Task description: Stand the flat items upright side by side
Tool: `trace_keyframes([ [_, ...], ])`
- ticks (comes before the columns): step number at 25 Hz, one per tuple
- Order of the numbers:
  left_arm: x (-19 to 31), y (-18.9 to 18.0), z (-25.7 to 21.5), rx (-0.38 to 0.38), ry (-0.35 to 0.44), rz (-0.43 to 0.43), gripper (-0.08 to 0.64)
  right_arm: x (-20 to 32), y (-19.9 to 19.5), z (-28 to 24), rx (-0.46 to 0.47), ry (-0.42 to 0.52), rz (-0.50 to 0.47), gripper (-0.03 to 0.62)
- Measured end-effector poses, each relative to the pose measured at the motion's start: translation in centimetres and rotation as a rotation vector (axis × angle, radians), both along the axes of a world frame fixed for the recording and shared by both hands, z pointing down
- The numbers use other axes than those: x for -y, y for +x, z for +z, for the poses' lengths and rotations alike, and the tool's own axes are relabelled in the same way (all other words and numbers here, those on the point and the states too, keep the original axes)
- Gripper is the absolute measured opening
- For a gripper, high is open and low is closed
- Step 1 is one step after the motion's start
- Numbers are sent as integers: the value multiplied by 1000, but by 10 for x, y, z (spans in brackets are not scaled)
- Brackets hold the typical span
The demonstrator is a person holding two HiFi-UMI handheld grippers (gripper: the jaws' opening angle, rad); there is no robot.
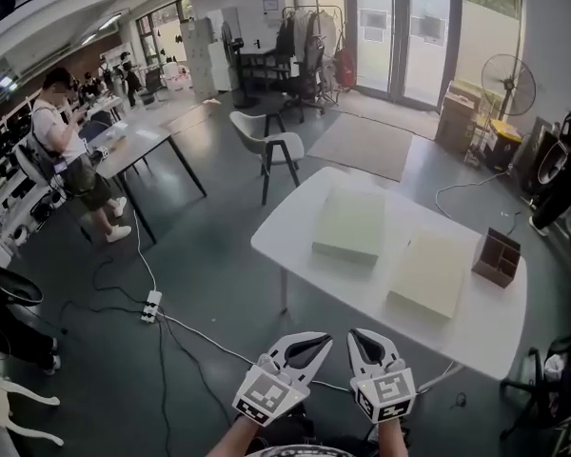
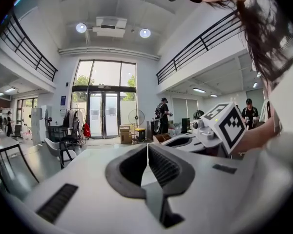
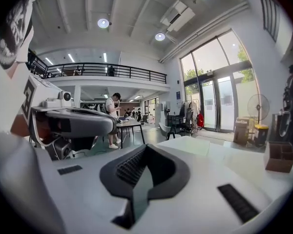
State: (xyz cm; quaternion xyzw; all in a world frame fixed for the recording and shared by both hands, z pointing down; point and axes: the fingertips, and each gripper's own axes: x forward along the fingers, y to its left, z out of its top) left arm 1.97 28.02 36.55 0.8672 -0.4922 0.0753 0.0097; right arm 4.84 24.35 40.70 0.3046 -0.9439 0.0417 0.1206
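Pale green slab (image 1: 349, 224) and cream slab (image 1: 430, 274), flat on table (image 1: 295, 222)

The white left gripper (image 1: 324, 339) and right gripper (image 1: 358, 335) carry dark ribbed linings and black-and-white marker cubes (image 1: 269, 395).

On the desk (image 1: 295, 246) lie the left pad (image 1: 350, 223), farther back, and the right pad (image 1: 430, 272), nearer, apart. A box (image 1: 496, 256) stands on the desk right of both. A chair (image 1: 266, 141) stands behind the desk's left corner.
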Motion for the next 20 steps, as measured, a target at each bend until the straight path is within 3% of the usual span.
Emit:
trace_keyframes([
  [7,28,-48,7,-50,-5,0,14,19,-22,5,-50,-8,43,-3],
  [14,59,-41,26,-74,-37,57,14,59,-12,28,-82,-43,101,-3],
  [20,99,-59,35,-66,-57,29,14,113,-40,35,-66,-42,53,-3],
])
